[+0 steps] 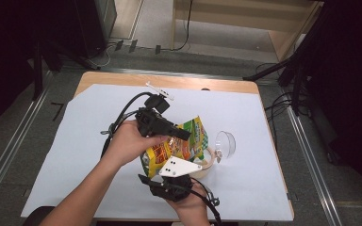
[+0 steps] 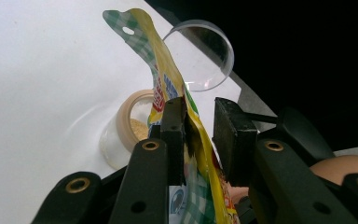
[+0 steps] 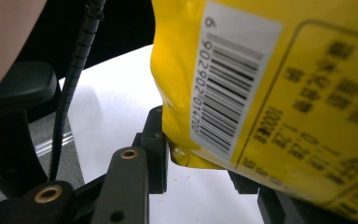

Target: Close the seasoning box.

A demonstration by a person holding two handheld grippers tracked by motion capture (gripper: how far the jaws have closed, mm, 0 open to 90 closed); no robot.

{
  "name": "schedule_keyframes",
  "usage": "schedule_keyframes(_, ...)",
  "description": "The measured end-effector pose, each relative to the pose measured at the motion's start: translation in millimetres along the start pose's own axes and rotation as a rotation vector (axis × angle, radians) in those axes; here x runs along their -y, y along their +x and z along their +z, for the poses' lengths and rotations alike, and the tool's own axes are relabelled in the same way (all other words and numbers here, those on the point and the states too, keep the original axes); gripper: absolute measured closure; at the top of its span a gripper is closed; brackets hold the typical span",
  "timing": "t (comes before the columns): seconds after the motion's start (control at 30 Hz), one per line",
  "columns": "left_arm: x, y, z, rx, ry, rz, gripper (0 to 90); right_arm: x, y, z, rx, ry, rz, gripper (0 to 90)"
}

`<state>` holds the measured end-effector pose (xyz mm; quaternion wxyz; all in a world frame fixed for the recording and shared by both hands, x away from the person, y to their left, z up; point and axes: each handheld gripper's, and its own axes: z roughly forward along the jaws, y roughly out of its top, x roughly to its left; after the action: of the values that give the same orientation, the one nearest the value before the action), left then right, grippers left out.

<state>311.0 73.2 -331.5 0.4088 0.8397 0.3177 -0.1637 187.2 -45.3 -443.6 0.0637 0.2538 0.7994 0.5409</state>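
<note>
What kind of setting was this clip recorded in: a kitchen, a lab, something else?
Probably a lab or recording studio, not a kitchen: a wooden table covered with a plain white sheet, loose cables on the grey floor, and dark stands at the table's far edge.

- The snack pouch [image 1: 179, 143] is hanging right over the jar [image 1: 206, 162], blocking it from above.
- The clear lid [image 1: 225, 143] is sitting just beside the jar, crowding that side.
- The white sheet [image 1: 75, 155] is lying wide open on the left.
</note>
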Motion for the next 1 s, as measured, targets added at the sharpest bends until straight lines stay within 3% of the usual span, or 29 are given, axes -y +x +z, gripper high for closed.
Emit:
schedule_keyframes(0.37,0.8,-6.7,-1.4,-0.034,0.000,0.029,71.0,-1.2,-3.8,-2.8,-0.008,-0.017,0.050,66.0)
schedule_keyframes(1.0,1.6,-4.9,0.9,-0.062,0.006,0.034,76.0,0.1,-2.0,-0.1,-0.018,-0.012,0.038,66.2)
